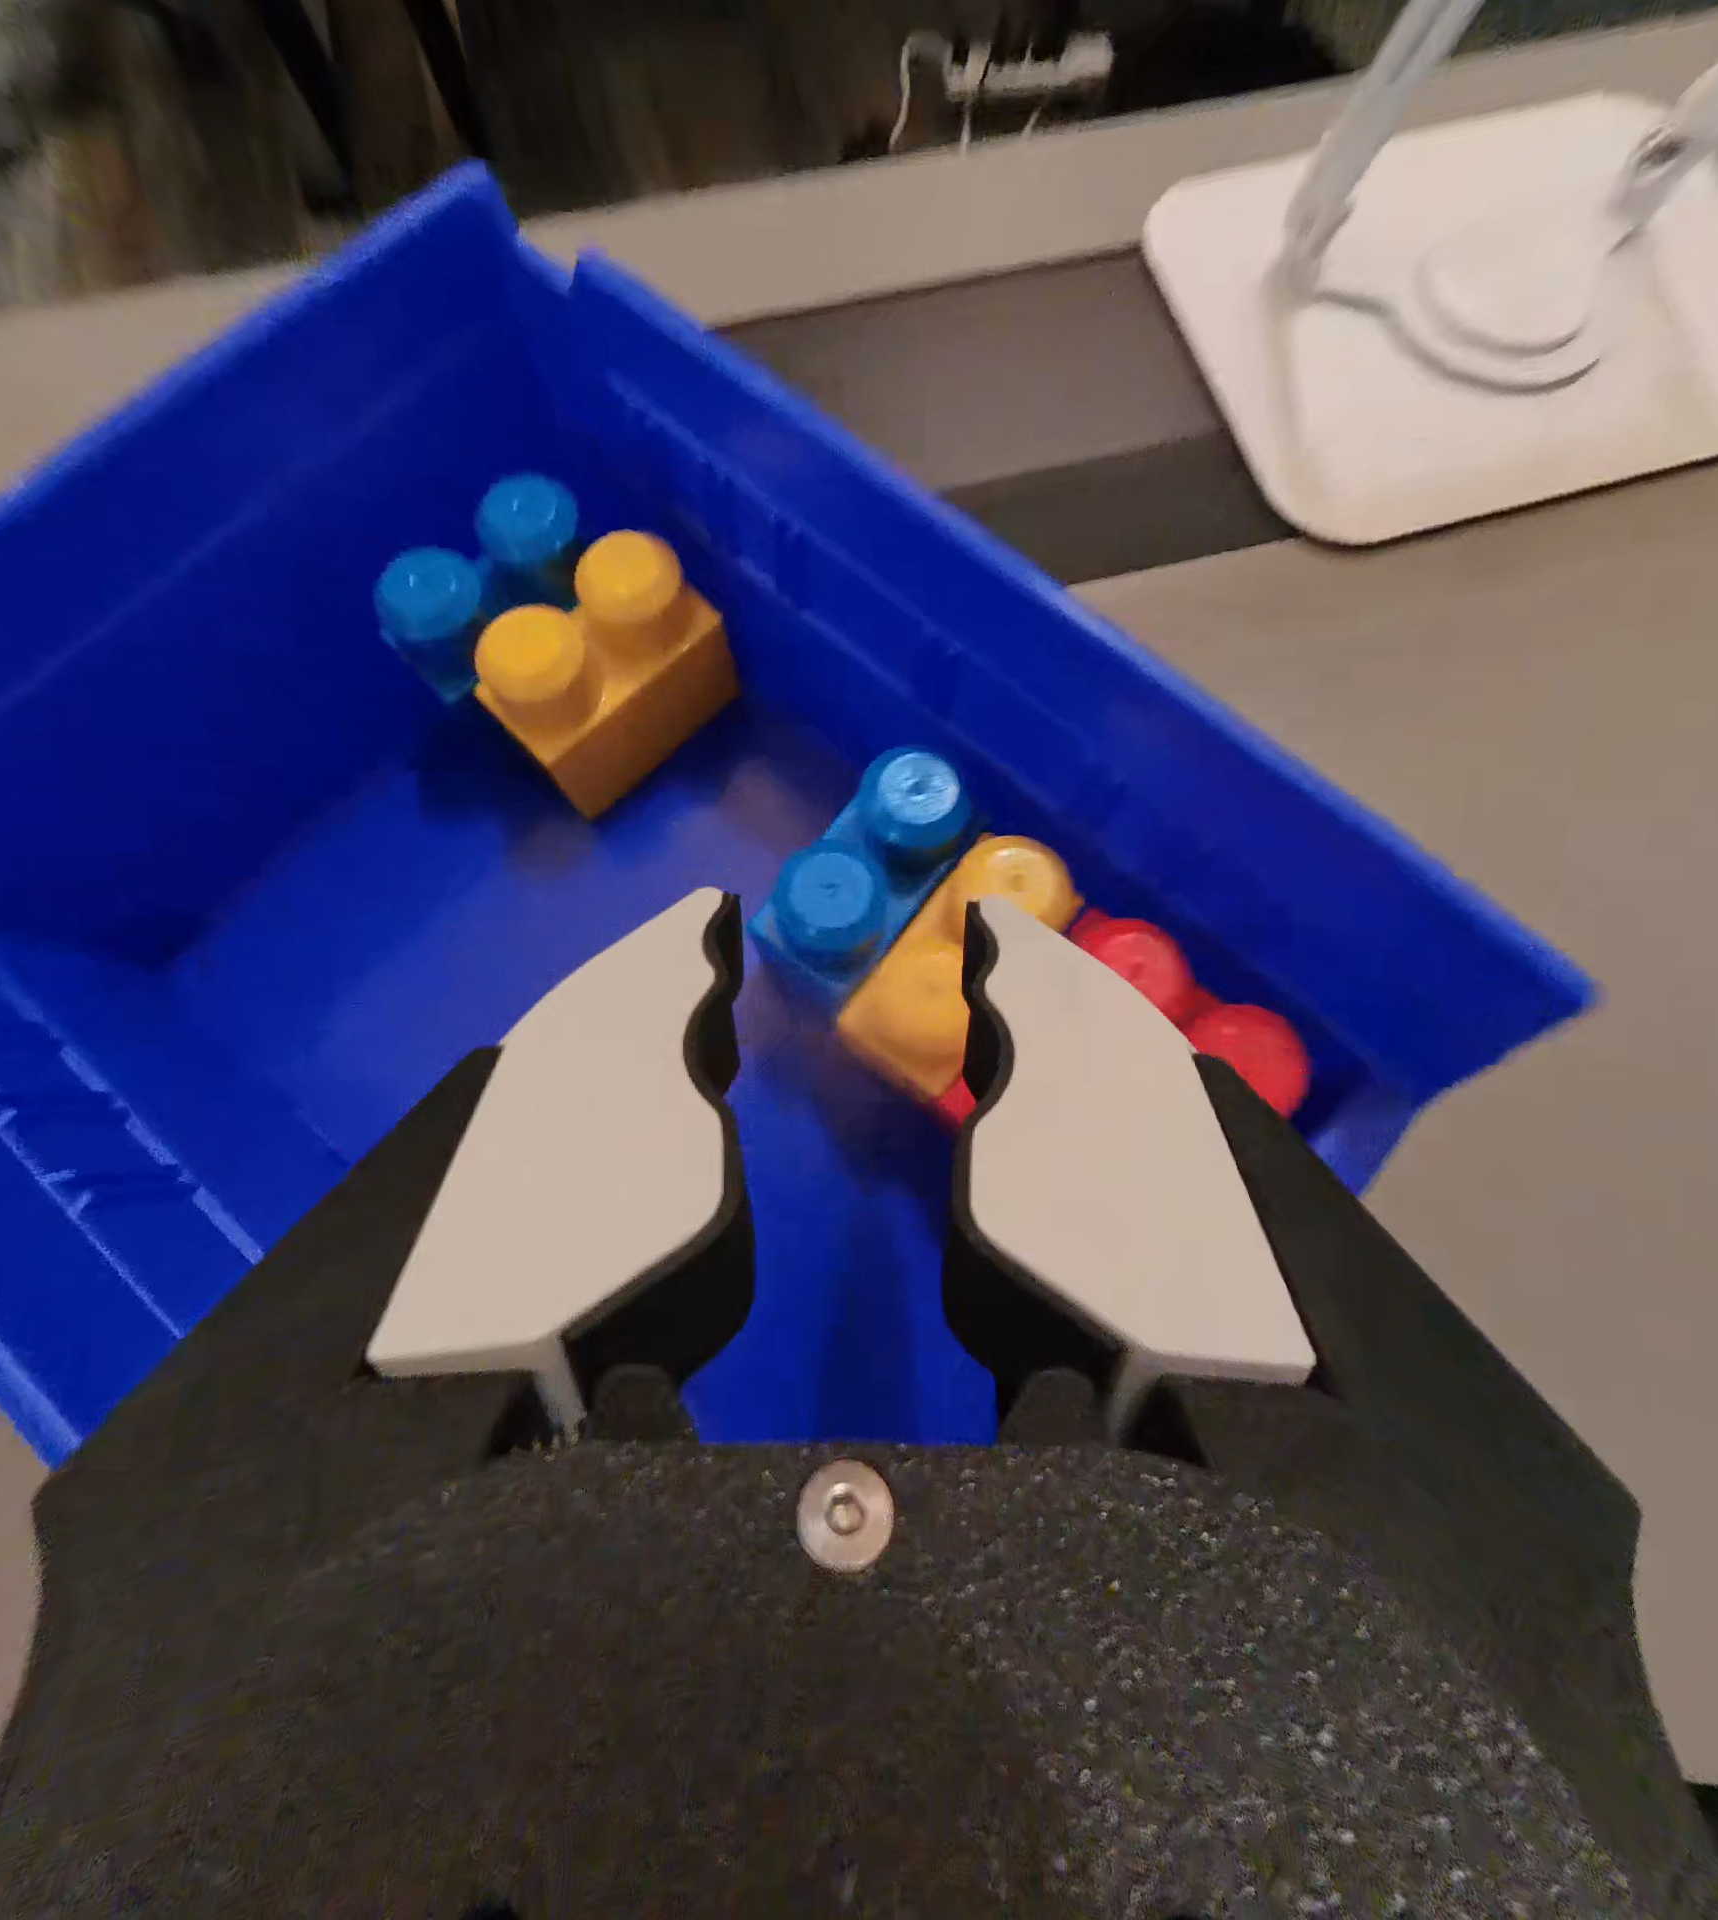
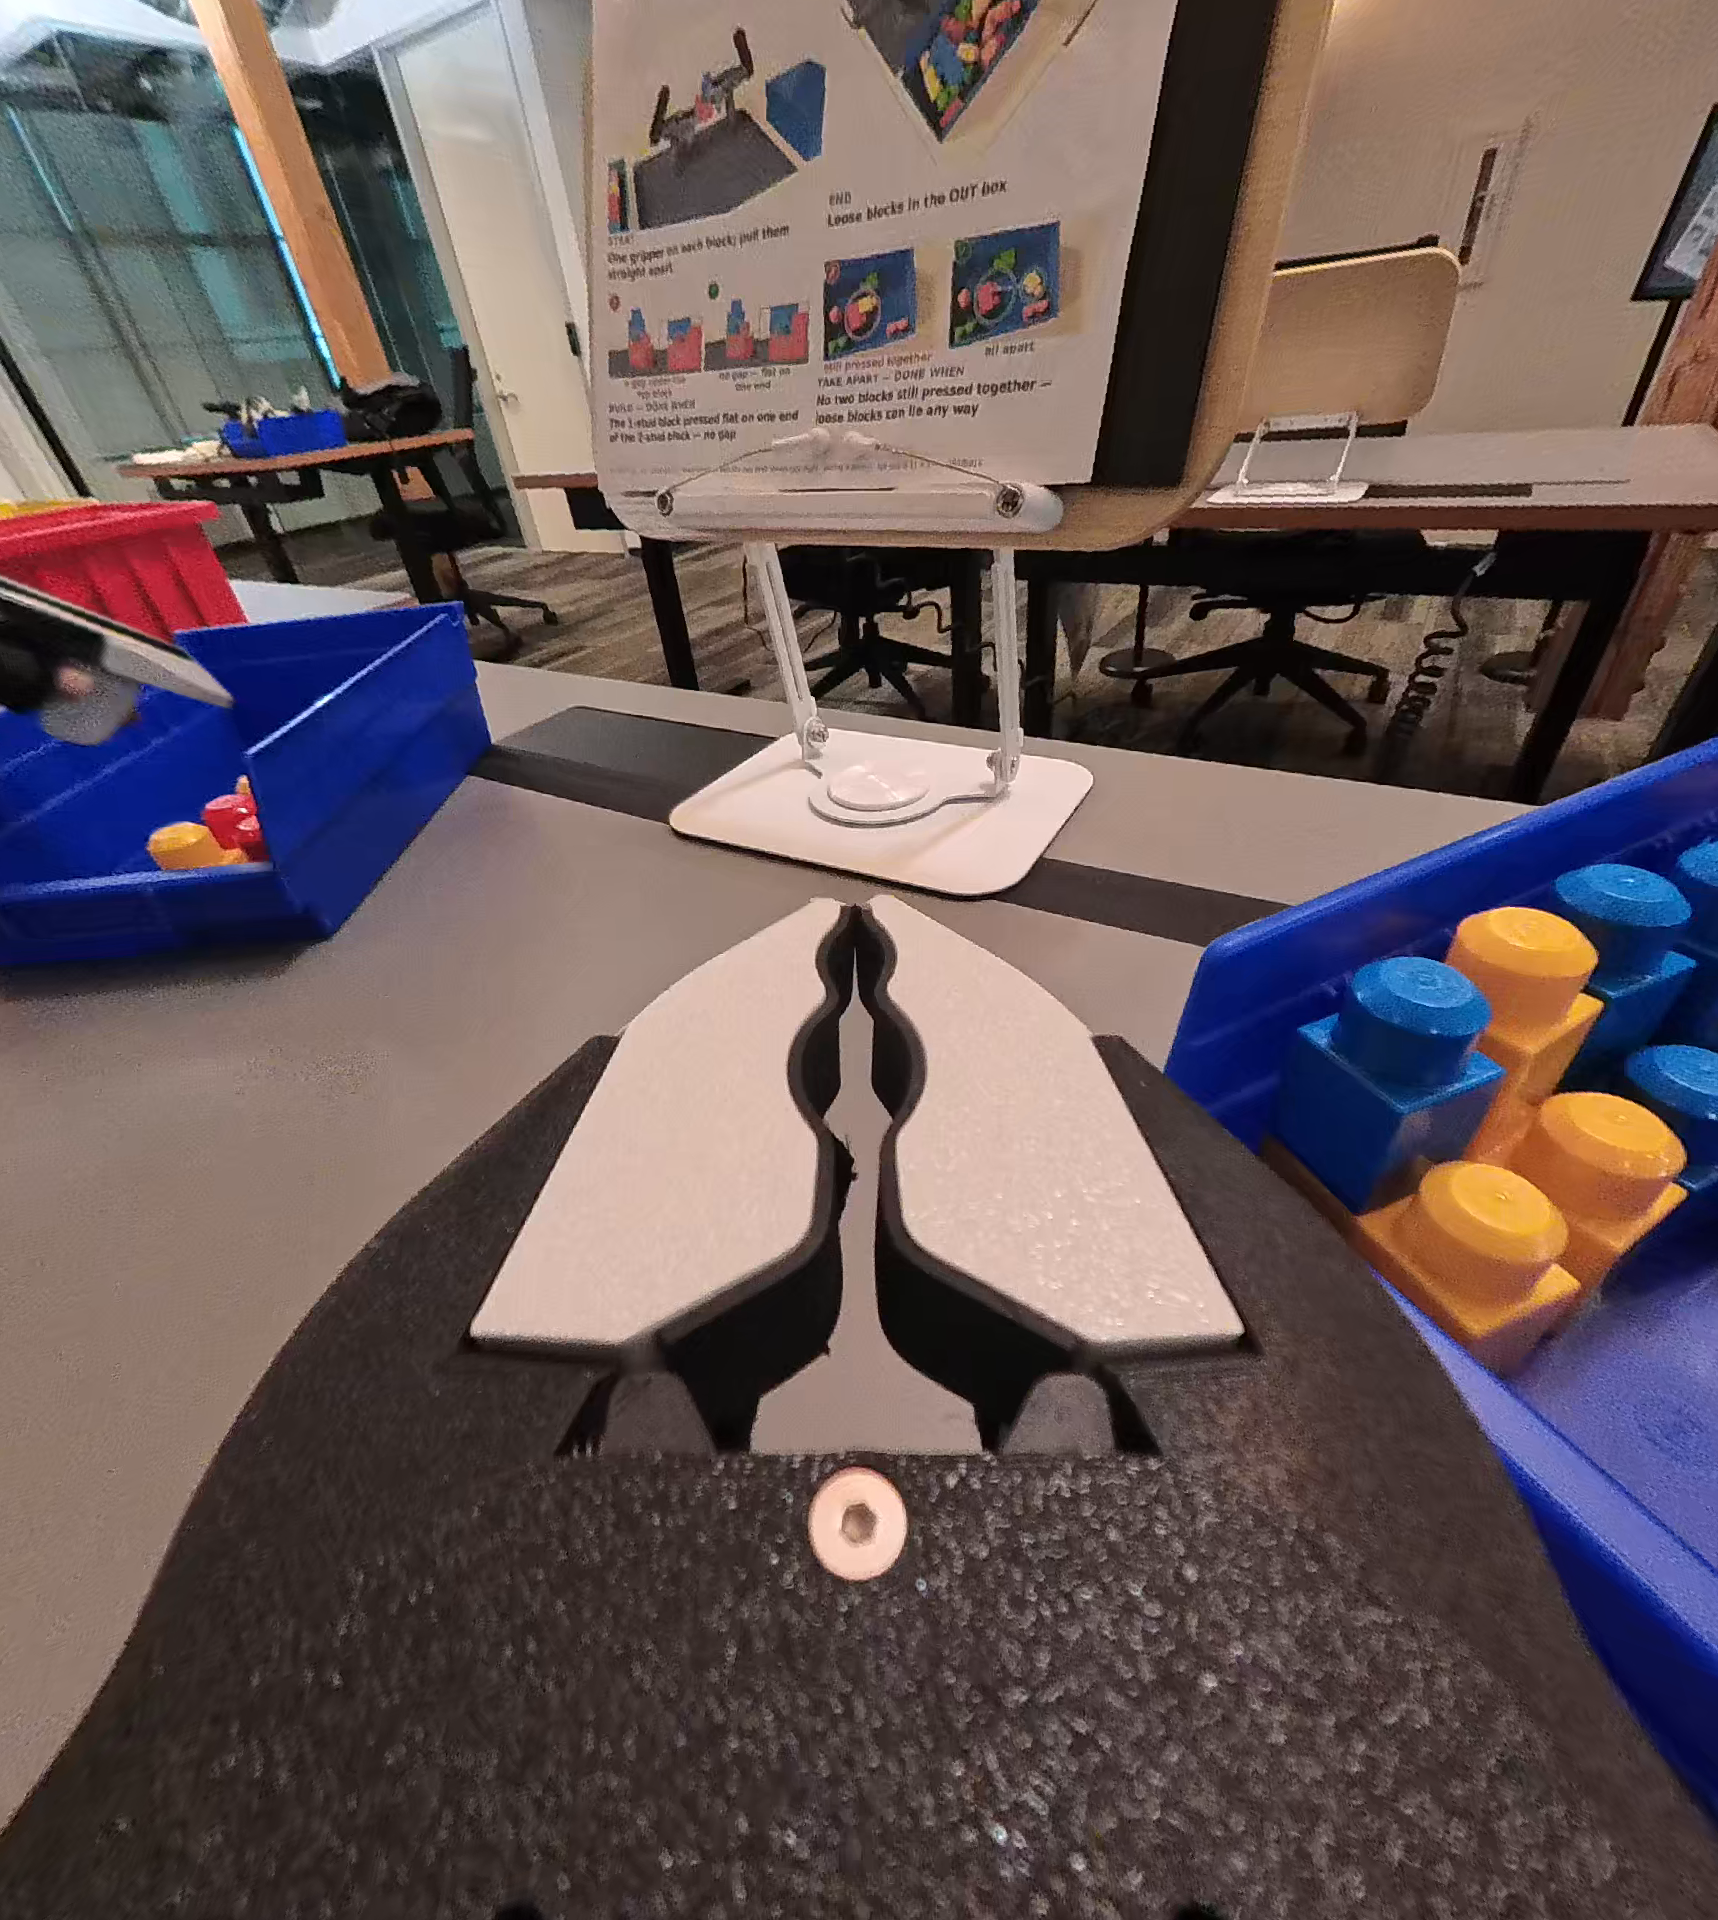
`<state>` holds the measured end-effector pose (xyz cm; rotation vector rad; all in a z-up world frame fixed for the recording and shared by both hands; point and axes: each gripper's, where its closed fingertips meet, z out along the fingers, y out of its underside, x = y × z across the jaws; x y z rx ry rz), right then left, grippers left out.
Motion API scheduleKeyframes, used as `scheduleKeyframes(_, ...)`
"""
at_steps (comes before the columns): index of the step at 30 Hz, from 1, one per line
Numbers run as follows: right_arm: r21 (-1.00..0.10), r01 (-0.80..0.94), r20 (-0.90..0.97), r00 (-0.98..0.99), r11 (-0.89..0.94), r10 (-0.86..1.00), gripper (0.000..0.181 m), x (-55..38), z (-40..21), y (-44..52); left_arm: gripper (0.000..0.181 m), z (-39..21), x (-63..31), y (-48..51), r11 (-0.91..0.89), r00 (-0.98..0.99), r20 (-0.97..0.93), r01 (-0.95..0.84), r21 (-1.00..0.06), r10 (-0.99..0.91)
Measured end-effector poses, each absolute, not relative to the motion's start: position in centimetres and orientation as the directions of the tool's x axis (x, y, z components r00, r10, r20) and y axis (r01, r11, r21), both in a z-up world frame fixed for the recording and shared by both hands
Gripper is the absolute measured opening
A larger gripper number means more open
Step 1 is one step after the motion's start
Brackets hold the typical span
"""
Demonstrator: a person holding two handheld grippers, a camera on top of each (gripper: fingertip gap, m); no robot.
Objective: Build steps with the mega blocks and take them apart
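Observation:
In the left wrist view my left gripper (image 1: pixel 847 920) is open and empty, hanging over a blue bin (image 1: pixel 211 790). In the bin lie a yellow block (image 1: pixel 616 675) with a blue block (image 1: pixel 465 582) behind it, and nearer the right wall a blue block (image 1: pixel 865 873), a yellow block (image 1: pixel 922 997) and a red block (image 1: pixel 1198 997) packed side by side. My right gripper (image 2: pixel 855 914) is shut and empty above the grey table (image 2: pixel 211 1195). To its right a second blue bin (image 2: pixel 1374 935) holds several blue and yellow blocks (image 2: pixel 1489 1039).
A white stand (image 2: pixel 886 810) holding an instruction sheet stands at the table's far edge, beyond a dark strip. The left bin (image 2: pixel 356 727) and the left gripper (image 2: pixel 107 665) show at far left in the right wrist view. A red bin (image 2: pixel 107 571) sits behind them. Across from one pair of fingers to the other is roughly 50 cm.

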<state>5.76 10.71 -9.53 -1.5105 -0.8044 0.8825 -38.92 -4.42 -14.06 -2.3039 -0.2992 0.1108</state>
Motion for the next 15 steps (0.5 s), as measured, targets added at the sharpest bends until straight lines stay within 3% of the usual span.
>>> scheduleKeyframes(6,-0.992,-0.043,-0.123,0.488,-0.117,0.864,0.0,6.4,-8.6,10.8,0.044,-18.3,-39.7,-3.1,-0.755,0.965,0.101,0.252,-0.606,0.241)
scheduleKeyframes(8,-0.992,-0.042,-0.124,0.489,-0.118,0.863,0.0,6.5,-8.6,10.9,0.031,-19.2,-39.9,-2.8,-0.778,0.97,0.072,0.231,-0.585,0.234)
scheduleKeyframes(15,-0.991,-0.038,-0.128,0.486,-0.126,0.864,0.0,6.5,-8.8,10.9,0.029,-16.3,-41.8,-2.7,-0.767,0.956,-0.168,0.082,-0.637,0.242)
